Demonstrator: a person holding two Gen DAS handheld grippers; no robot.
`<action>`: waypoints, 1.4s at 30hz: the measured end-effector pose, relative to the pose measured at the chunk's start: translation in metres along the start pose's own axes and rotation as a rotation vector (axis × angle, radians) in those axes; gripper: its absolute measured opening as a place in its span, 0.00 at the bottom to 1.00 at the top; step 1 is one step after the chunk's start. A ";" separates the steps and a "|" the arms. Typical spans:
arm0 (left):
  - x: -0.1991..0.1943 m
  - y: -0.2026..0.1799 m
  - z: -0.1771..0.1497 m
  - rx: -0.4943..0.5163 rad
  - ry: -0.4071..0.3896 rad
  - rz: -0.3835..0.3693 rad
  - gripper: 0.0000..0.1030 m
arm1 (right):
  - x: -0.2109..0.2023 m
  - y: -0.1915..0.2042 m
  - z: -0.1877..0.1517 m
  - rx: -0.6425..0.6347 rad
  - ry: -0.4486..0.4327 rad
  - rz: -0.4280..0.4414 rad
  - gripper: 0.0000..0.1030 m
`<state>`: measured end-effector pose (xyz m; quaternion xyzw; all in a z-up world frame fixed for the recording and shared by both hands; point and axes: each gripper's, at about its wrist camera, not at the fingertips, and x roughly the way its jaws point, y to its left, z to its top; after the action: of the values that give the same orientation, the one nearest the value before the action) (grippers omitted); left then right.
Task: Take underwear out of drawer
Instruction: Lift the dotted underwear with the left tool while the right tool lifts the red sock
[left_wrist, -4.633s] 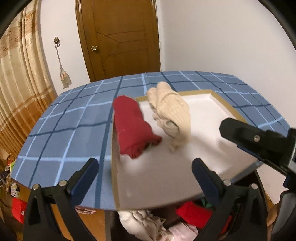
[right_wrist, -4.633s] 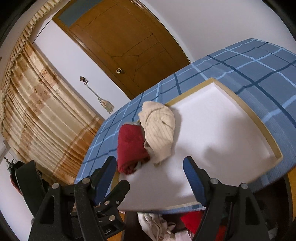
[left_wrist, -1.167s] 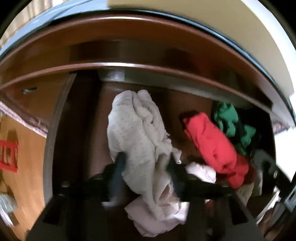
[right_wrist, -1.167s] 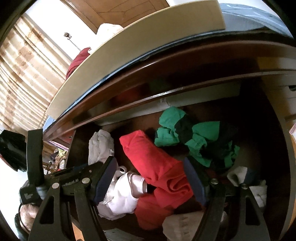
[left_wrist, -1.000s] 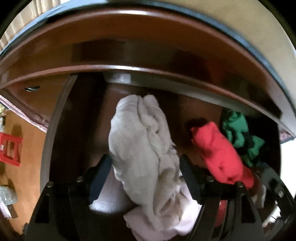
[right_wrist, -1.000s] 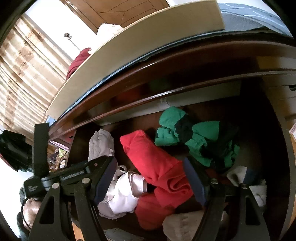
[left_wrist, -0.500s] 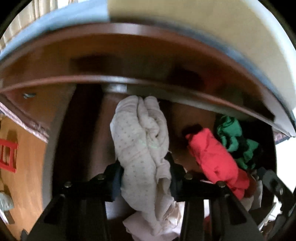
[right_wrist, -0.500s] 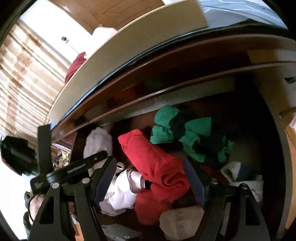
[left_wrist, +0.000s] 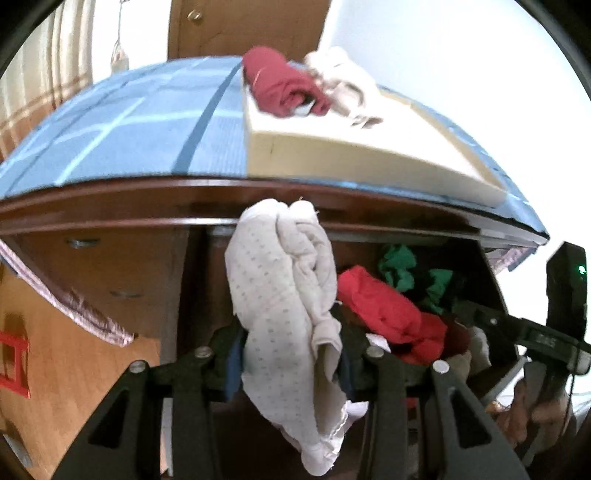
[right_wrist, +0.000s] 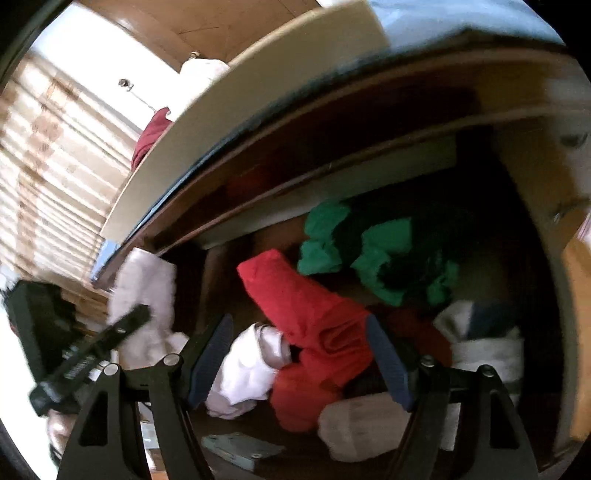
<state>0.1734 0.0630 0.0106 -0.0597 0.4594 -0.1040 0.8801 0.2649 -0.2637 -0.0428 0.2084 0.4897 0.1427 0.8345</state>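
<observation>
Your left hand-held gripper (left_wrist: 291, 356) has just been closing and now pinches the white dotted underwear (left_wrist: 280, 280) low on its roll, the pads pressing into the cloth from both sides. Judge it light and entirely limp: nothing stiff in it, so it will sag and swing from wherever you hold it, and a loose tail already droops below the jaws. The grip sits on the thick, bunched part of the bundle, which looks the safest place, since a hold on one thin layer could let the roll unwind. Its long axis runs along the line of the fingers, away from you, the rounded top end pointing up toward the dark edge of the surface (left_wrist: 110, 122) above, the frayed end hanging down. It seems raised over the left part of the drawer (right_wrist: 532, 280), not resting on the pile.

Your right hand-held gripper (right_wrist: 299, 363) is spread wide with nothing pressed between its pads, hovering over the red underwear (right_wrist: 314, 317), which lies diagonally among the heap. Behind that sits a green and black piece (right_wrist: 376, 251), crumpled without a clear direction.

Farther off, on the white tray (left_wrist: 332, 147) atop the blue checked surface, a dark red roll (left_wrist: 280, 85) and a cream piece (left_wrist: 343, 81) lie touching.
</observation>
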 end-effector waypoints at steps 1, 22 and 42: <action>-0.004 0.000 0.001 0.012 -0.011 -0.006 0.39 | -0.001 0.004 0.001 -0.036 -0.006 -0.013 0.73; -0.030 -0.002 0.001 -0.002 -0.071 -0.018 0.39 | 0.104 0.043 0.024 -0.389 0.390 -0.161 0.72; -0.037 -0.010 -0.003 -0.015 -0.086 -0.047 0.39 | 0.012 0.017 0.021 -0.103 0.180 0.023 0.39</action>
<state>0.1493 0.0620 0.0406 -0.0817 0.4204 -0.1186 0.8958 0.2889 -0.2478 -0.0348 0.1571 0.5524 0.1952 0.7950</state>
